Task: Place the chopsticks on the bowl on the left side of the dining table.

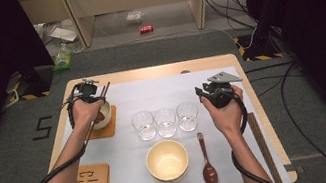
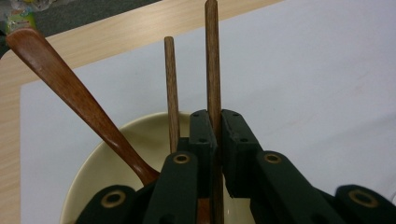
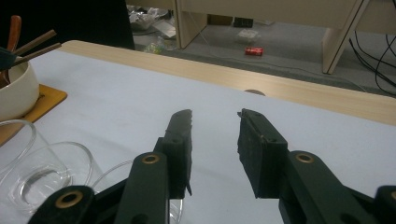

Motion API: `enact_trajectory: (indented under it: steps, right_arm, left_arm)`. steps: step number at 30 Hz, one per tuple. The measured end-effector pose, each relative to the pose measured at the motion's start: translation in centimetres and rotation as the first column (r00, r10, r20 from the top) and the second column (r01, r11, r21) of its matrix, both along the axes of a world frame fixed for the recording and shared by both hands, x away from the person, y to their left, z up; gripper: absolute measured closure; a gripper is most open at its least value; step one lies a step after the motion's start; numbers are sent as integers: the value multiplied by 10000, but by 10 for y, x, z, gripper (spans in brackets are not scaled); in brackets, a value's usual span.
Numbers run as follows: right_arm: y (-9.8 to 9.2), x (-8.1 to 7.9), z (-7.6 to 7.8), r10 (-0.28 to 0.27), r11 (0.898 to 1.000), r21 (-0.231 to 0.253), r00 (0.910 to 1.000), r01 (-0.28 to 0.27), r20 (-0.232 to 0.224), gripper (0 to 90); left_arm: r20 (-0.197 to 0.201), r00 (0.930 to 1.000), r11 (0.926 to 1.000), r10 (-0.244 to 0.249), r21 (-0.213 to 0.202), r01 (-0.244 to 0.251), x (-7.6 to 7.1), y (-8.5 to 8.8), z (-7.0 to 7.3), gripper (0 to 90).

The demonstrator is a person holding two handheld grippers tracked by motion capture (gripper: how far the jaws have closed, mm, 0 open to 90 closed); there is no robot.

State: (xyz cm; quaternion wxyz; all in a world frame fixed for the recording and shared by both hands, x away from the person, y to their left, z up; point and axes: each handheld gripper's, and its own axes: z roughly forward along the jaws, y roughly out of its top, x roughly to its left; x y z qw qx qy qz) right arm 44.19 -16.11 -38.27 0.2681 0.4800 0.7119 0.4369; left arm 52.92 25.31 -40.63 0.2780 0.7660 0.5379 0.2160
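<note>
Between the left gripper's (image 2: 217, 135) closed jaws: one chopstick (image 2: 213, 60) pinched, its mate (image 2: 171, 88) loose alongside. Lower both gently into the bowl (image 2: 116, 154) below, clear of the spoon (image 2: 70, 88). Right gripper (image 3: 215, 140) open, empty.

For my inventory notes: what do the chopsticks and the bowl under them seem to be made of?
Chopsticks: probably wood, matt brown, with visible grain. Bowl: probably glazed ceramic, smooth cream surface with a soft shine; plastic cannot be excluded.
</note>
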Motion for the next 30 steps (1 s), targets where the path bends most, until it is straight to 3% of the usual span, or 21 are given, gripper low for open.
enact_trajectory:
  steps: [12,23,26,30]
  right_arm:
    - [1,0,-1,38,10000,39,10000,-38,-30,647]
    - [2,0,-3,101,9999,-1,9998,-101,-142,643]
    - [2,0,-3,95,10000,-17,9998,-95,-184,643]
    - [1,-1,-3,88,10000,5,9997,-87,-216,641]
  left_arm:
    - [-85,9998,9998,184,75,-184,-1,7,-8,806]
    - [547,9982,9995,260,168,-270,-8,11,7,603]
    - [485,9986,9998,218,-32,-217,-11,12,9,572]
    - [245,9996,9999,137,27,-138,-14,12,9,553]
